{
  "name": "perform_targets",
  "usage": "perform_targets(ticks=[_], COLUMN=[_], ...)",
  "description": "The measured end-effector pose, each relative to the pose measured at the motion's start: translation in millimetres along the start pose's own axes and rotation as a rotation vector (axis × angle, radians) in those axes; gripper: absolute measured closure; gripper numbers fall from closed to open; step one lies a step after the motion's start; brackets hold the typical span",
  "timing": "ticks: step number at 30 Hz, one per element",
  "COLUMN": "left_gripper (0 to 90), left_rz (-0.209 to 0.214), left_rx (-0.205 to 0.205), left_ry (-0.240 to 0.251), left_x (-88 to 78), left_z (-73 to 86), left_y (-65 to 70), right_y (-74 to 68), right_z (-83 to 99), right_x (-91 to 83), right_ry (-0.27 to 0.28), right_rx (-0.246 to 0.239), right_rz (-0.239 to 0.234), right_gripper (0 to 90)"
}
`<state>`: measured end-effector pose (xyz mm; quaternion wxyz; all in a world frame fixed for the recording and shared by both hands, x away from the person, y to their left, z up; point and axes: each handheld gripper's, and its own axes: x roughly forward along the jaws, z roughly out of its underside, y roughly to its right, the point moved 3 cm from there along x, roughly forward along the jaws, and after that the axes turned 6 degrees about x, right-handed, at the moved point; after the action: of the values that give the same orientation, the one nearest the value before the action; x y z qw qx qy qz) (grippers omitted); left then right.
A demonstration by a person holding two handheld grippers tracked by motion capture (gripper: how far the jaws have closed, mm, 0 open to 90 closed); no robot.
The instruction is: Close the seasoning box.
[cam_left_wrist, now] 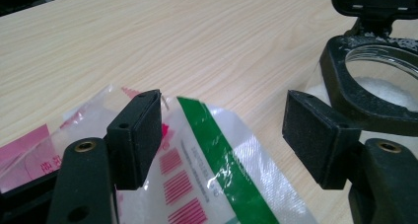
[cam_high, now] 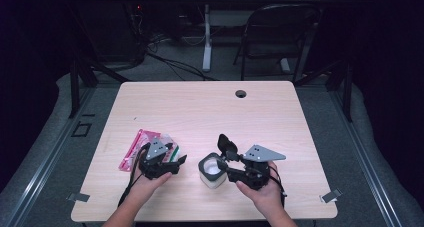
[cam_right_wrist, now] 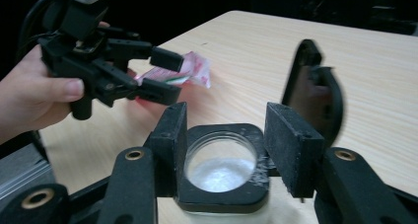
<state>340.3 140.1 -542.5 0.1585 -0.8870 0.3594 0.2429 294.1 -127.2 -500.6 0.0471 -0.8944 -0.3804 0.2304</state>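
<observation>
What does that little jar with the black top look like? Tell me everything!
The jar is small and clear with a black, squarish collar round its mouth and a black flip lid hinged open, standing upright. White powder or grains lie inside. It stands upright near the front of the wooden table. The right gripper has a jaw at each side of the collar; whether the pads press it, I cannot tell.

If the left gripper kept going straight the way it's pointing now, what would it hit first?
Most likely the jar with its black flip lid open. The left gripper points across the table toward it, with the plastic packet lying under its open jaws. Bare wood lies in between, though depth is hard to judge.
</observation>
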Motion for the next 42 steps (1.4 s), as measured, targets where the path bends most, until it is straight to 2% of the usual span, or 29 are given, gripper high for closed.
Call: perform_targets(ticks=[4,10,19,28,35,42], left_gripper=[32.1,32.5,33.0,33.8,34.2,34.7], left_rz=[-0.001,0.004,0.002,-0.019,-0.036,-0.072], left_rx=[-0.003,-0.007,-0.003,-0.017,-0.030,-0.053], left_ry=[0.006,0.014,0.014,0.020,0.018,0.032], left_x=[1.9,1.8,1.5,-1.7,-7.3,-15.2], left_z=[-2.2,-4.7,-5.4,-4.8,-1.3,1.6], left_y=[1.3,1.6,1.6,-4.6,-10.3,-16.7], right_y=[4.3,8.1,15.5,25.8,39.8,53.8], right_z=[-0.6,-5.6,-11.6,-17.1,-20.7,-18.4], right_x=[-6.1,-15.1,-25.2,-36.4,-42.9,-39.8], right_ry=[0.017,0.044,0.066,0.081,0.101,0.080], right_rx=[0.014,0.028,0.029,0.040,0.072,0.090], right_rz=[0.019,0.012,0.059,0.108,0.151,0.180], right_gripper=[53.3,55.4,61.3,68.5,74.4,78.2])
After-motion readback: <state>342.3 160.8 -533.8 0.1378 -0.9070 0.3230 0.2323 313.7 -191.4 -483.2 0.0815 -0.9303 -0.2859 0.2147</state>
